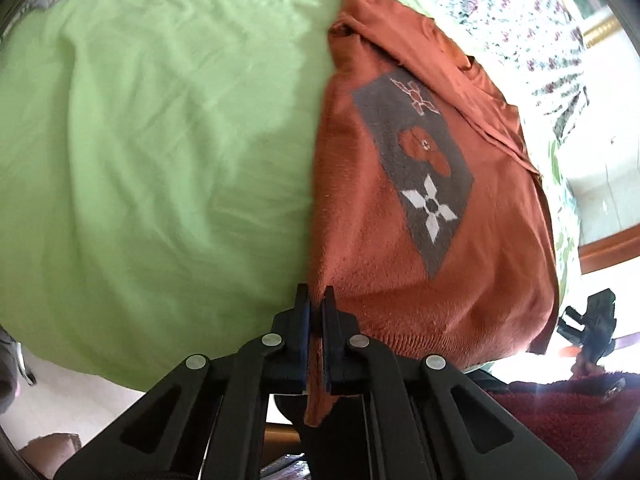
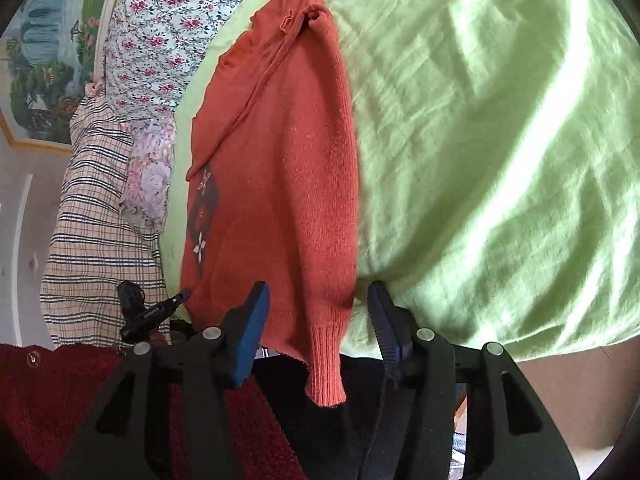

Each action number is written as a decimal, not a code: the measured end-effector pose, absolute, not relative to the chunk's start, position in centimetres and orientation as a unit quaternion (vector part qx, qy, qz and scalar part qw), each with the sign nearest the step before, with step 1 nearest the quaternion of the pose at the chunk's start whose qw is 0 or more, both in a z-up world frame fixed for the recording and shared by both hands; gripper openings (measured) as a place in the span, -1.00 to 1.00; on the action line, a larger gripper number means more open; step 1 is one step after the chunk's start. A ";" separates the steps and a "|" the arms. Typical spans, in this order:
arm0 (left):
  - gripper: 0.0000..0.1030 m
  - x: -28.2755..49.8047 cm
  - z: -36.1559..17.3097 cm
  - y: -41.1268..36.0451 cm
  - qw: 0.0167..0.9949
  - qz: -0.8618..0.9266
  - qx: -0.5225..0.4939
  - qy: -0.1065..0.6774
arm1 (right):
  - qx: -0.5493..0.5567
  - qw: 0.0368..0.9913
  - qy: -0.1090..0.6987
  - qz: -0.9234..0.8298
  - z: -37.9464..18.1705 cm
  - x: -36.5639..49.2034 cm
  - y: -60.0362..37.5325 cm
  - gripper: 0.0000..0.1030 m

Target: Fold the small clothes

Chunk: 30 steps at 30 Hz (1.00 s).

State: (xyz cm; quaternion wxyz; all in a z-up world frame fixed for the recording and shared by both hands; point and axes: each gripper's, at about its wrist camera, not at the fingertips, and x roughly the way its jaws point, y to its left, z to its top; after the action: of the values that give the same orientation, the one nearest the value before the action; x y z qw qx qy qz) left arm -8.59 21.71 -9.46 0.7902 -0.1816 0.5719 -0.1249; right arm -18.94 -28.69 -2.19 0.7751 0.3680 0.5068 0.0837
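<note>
An orange knitted sweater point(image 1: 400, 208) is laid on the green bedsheet point(image 1: 160, 160), partly folded lengthwise, its hem at the near bed edge and its neck pointed away. The knit is judged soft, light and limp; corners and ribbed edges are best gripped. The left tongs point(image 1: 316, 312) are clamped on the near hem corner. The right tongs point(image 2: 318, 312) are held half open astride the hanging sleeve cuff point(image 2: 326, 364), not pressed on it.

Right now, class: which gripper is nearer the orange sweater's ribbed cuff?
Right. The right gripper straddles the ribbed cuff, open; the left gripper pinches the hem corner.
</note>
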 end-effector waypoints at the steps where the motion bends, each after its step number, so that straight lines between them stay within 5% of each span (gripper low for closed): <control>1: -0.92 -8.4 -9.7 21.4 0.786 -0.126 -0.177 0.579 | 0.369 0.775 0.507 0.086 -2.3 -19.0 -28.6 0.02; 3: -0.76 -8.1 -10.2 20.6 0.775 -0.136 -0.162 0.596 | 0.363 0.775 0.510 0.090 -2.3 -18.8 -28.3 0.03; 5: -0.22 -7.7 -10.4 20.0 0.766 -0.152 -0.153 0.606 | 0.356 0.774 0.515 0.098 -2.4 -18.7 -28.0 0.03; 8: 0.22 -8.0 -10.3 18.5 0.761 -0.172 -0.131 0.612 | 0.349 0.773 0.519 0.104 -2.6 -18.9 -27.8 0.03; 10: 0.27 -8.2 -10.3 17.8 0.762 -0.175 -0.110 0.614 | 0.346 0.774 0.520 0.105 -2.6 -18.9 -27.4 0.03; 15: -0.02 -8.5 -10.5 17.2 0.771 -0.176 -0.085 0.606 | 0.342 0.776 0.519 0.108 -2.9 -19.1 -27.3 0.03; 16: -0.31 -8.6 -10.5 17.3 0.772 -0.176 -0.081 0.605 | 0.342 0.777 0.517 0.107 -3.0 -19.0 -27.2 0.03; 17: -0.81 -8.6 -10.4 17.6 0.772 -0.180 -0.082 0.604 | 0.339 0.778 0.519 0.107 -3.1 -18.7 -27.2 0.01; 18: -0.89 -8.5 -10.4 17.8 0.768 -0.188 -0.093 0.605 | 0.329 0.780 0.522 0.105 -2.9 -18.5 -27.0 -0.23; 19: -0.89 -8.6 -10.3 18.1 0.767 -0.191 -0.103 0.604 | 0.310 0.783 0.530 0.099 -2.7 -18.2 -26.6 -0.68; 20: -0.90 -8.7 -10.2 18.3 0.770 -0.190 -0.107 0.600 | 0.302 0.780 0.539 0.096 -2.9 -18.0 -26.4 -0.87; 30: -0.93 -6.6 -3.9 18.9 0.806 -0.200 -0.200 0.520 | 0.368 0.804 0.440 0.159 2.9 -16.1 -26.1 -0.87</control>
State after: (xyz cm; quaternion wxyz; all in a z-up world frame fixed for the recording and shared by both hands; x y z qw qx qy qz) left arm -6.57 18.93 -3.89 0.8059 -0.2000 0.5202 -0.2000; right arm -16.11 -26.12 2.85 0.8036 0.3680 0.4397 0.1595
